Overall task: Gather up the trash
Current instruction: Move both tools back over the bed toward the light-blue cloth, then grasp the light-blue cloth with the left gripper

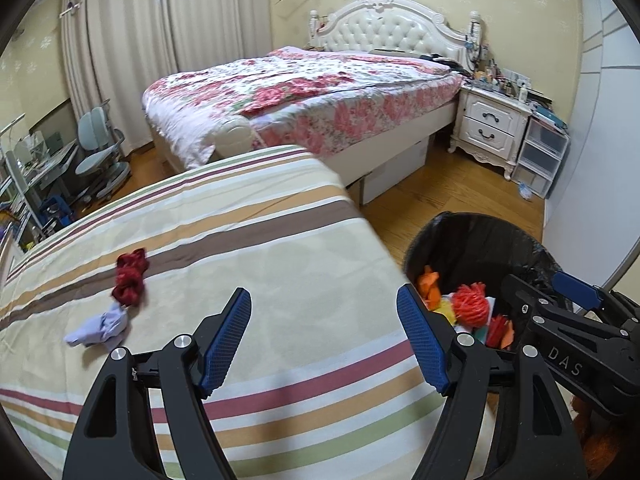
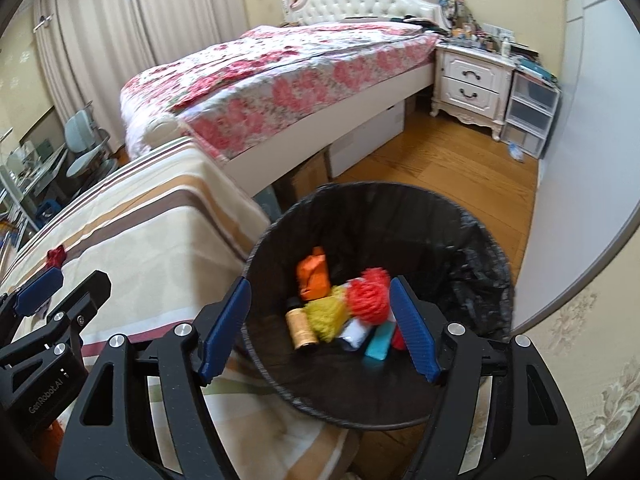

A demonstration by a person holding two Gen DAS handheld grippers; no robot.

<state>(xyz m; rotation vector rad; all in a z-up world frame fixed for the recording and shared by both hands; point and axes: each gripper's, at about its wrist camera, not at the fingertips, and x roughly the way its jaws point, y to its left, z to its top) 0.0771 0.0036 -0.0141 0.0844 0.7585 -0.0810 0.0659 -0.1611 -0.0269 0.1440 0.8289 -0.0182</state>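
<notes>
Trash, left wrist view: crumpled dark-red paper wad [image 1: 131,278] and pale-lilac paper wad [image 1: 99,327] on striped beige bedspread [image 1: 280,272], far left of left gripper [image 1: 324,336], fingers wide, nothing held. Black-lined round bin [image 1: 480,240] to right.

Right wrist view: right gripper [image 2: 320,324] over bin [image 2: 360,204], fingers wide, empty. Red yarn pompom [image 2: 370,296], orange paper wad [image 2: 314,276], yellow pompom [image 2: 326,314] inside.

The left black two-finger tool with blue ribbed pads [image 1: 324,336] fills the lower middle of its own view, fingers spread wide with nothing between them. The right black tool with the same blue pads [image 2: 320,326] sits likewise in the lower middle of its view, also spread wide and empty. Each tool shows at the other view's lower edge, side by side.
</notes>
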